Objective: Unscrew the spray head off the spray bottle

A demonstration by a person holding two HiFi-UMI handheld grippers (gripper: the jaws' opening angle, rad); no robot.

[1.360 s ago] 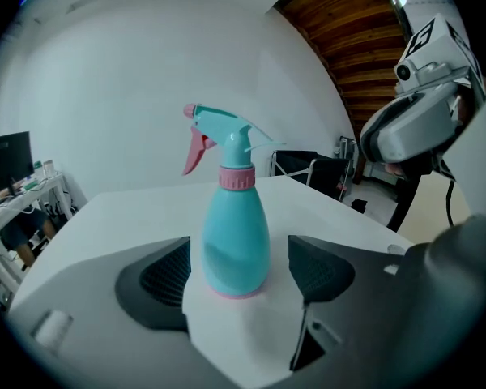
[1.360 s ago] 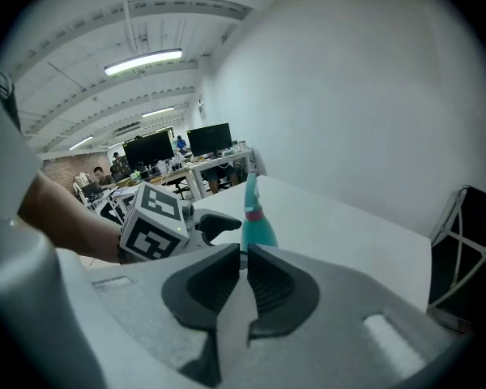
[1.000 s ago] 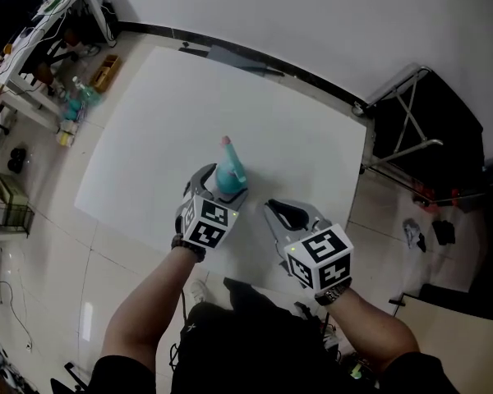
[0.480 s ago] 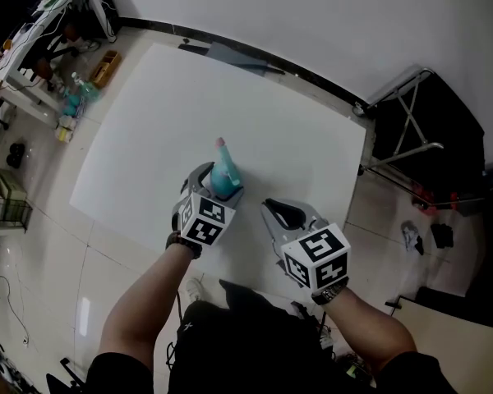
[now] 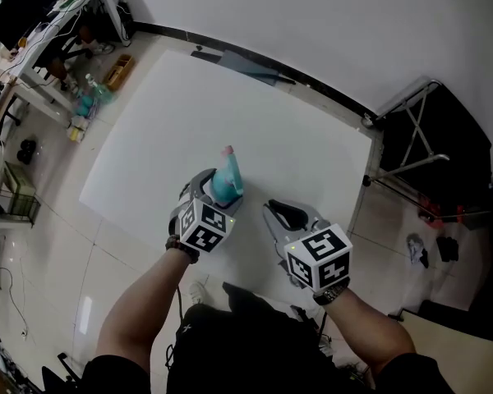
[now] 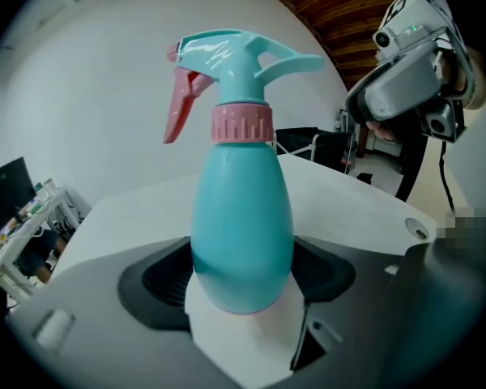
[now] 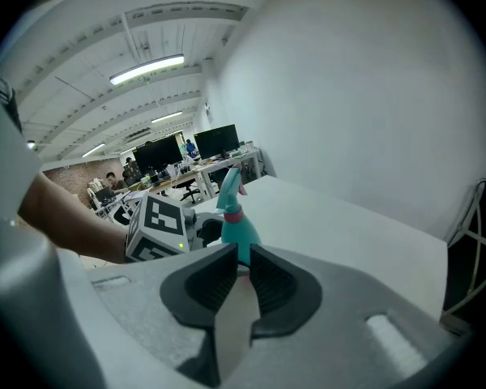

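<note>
Looking down in the head view, the left gripper point(image 5: 216, 194) has its fingers clamped on the lower body of the teal spray bottle point(image 5: 226, 180), which is upright at the near part of the white worktop point(image 5: 156, 113). The right gripper point(image 5: 273, 210) sits just beside it, not touching. A black folding frame point(image 5: 419, 130) and cluttered desks point(image 5: 57, 23) lie well off the worktop, and nothing blocks the way to the spray head point(image 5: 228, 156). The left gripper view shows the grip low on the rounded belly, far below the pink collar point(image 6: 241, 124). A twist up there could probably spin or tip the bottle in the fingers. In the right gripper view the fingers stand barely apart, having just eased open a little, with nothing between them. That gap looks too narrow for the collar, and closing on the trigger instead might fire a spray.
</note>
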